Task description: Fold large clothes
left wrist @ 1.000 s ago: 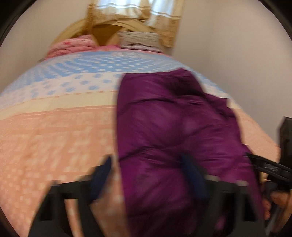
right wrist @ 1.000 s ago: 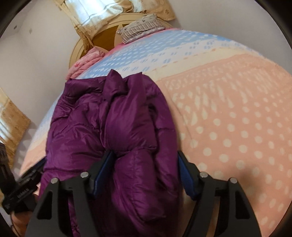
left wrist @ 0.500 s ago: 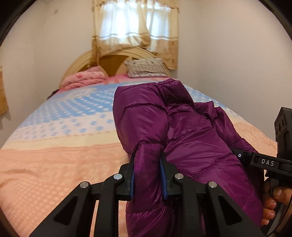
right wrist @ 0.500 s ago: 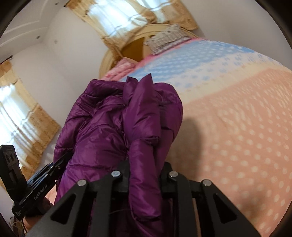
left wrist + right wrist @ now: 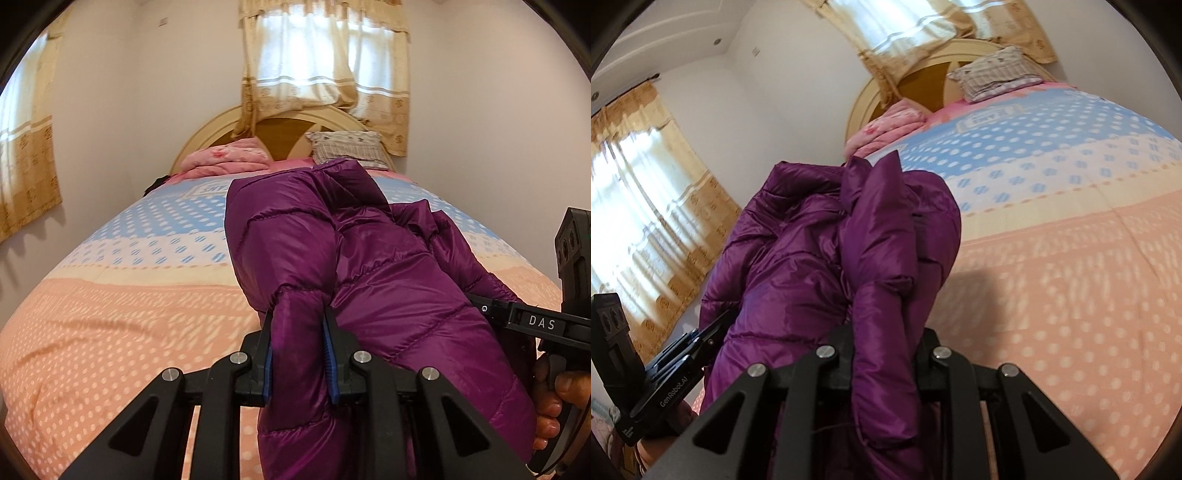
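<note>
Clearly both tongs are clamped on the same purple puffer jacket (image 5: 373, 280), which hangs lifted above the bed (image 5: 122, 317) between the two hands. The left tongs (image 5: 300, 354) stand narrow, their blue-lined pads squeezing a thick fold of the quilted fabric, and the rest of the jacket bulges up and away toward the headboard (image 5: 280, 129). The right tongs (image 5: 884, 350) are likewise closed on a puffy fold, the pads themselves hidden by the cloth that spills over them. In the left wrist view the other tool appears at the right edge, with a hand (image 5: 554, 402) wrapped around its grip; in the right wrist view the left tool shows at the lower left. Below the jacket the bedspread runs from peach with pale dots to cream and then blue near the head of the bed. A folded pink blanket (image 5: 229, 158) and a striped pillow (image 5: 347, 146) lie against the headboard, under a curtained window (image 5: 325, 66).
</note>
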Motion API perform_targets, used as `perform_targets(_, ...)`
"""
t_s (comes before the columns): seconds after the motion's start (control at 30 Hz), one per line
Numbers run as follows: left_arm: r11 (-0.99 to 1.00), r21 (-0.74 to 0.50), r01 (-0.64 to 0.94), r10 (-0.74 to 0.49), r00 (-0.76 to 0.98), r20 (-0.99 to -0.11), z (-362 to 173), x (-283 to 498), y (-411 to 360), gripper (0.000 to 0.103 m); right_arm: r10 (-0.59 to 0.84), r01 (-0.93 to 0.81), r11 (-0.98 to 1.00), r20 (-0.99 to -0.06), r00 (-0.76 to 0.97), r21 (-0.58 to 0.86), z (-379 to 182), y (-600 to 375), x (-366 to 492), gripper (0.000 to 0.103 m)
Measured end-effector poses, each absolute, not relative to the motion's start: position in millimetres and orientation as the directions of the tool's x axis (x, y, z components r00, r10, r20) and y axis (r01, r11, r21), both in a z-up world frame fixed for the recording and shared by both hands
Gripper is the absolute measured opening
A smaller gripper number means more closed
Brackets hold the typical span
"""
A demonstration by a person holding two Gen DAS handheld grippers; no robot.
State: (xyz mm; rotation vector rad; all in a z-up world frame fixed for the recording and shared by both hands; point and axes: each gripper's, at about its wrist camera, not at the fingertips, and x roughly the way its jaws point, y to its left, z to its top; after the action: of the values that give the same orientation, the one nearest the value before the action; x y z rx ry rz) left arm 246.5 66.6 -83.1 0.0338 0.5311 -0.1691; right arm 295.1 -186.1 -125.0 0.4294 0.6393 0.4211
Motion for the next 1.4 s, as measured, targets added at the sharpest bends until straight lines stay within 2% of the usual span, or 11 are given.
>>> perform_targets(0.5, 0.995, -0.050, 0.087, -0.101, 0.836, -0.540, -109, 246, 115, 0.022, 0.516, -0.282, 0.843, -0.540, 0.665, 0.457, -139, -134, 312, 0.022)
perform_targets(1.4, 0.995, -0.095, 0.032, -0.082, 0.802, -0.591, -145, 255, 144, 0.022, 0.492, -0.298, 0.869, -0.618, 0.613, 0.396, -157, -95, 328, 0.022)
